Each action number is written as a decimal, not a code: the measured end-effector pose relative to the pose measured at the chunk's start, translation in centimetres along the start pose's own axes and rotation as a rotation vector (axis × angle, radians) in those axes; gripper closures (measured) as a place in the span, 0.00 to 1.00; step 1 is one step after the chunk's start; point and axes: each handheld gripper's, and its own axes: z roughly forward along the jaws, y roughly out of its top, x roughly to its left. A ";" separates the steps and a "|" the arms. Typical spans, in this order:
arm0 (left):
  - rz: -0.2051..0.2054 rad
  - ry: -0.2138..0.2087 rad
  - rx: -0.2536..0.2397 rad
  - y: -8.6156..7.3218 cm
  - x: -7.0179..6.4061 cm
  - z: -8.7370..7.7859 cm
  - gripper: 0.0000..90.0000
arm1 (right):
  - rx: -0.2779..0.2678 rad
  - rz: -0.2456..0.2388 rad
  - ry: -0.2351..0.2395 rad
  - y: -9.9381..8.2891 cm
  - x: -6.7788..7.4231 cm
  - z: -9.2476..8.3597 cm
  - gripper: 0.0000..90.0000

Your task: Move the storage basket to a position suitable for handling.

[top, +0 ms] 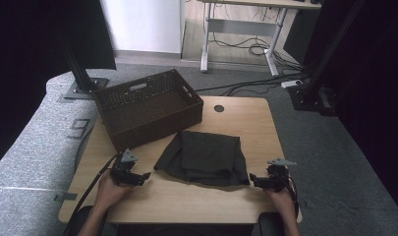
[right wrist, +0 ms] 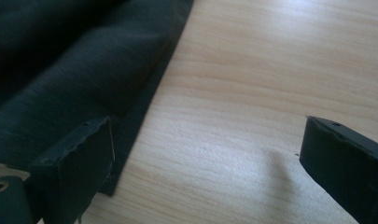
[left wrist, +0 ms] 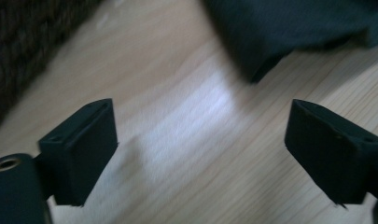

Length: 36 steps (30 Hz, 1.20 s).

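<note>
With the folded dark cloth (top: 204, 158) lying mid-surface between them, both the left gripper (top: 143, 176) and right gripper (top: 253, 178) stood wide and empty — a shallow pinch at the edge might, I judged, catch only the top layer and undo the fold.

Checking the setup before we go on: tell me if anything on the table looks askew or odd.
Minor things only. The dark cloth is folded unevenly, with its left corner jutting out, and the wicker basket sits skewed to the table edges. Nothing looks spilled or damaged.

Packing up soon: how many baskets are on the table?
1: a dark woven basket at the table's far left corner, beside the folded dark cloth.
</note>
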 end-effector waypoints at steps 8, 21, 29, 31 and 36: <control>0.021 -0.019 -0.037 2.6 -0.3 0.2 0.16 | -0.025 -0.016 0.040 1.3 0.3 -0.6 0.06; 0.032 -0.069 -0.094 7.3 -0.8 2.4 0.27 | -0.018 -0.063 0.092 4.4 1.4 0.2 0.18; 0.054 -0.071 -0.087 9.6 -1.0 4.8 0.34 | 0.001 -0.049 0.102 6.2 1.4 1.7 0.27; 0.048 -0.072 -0.090 10.0 -1.0 5.5 0.36 | 0.009 -0.046 0.104 6.7 1.5 2.3 0.32; 0.048 -0.064 -0.101 10.2 -0.7 6.7 0.42 | 0.032 -0.051 0.115 7.5 1.5 3.4 0.44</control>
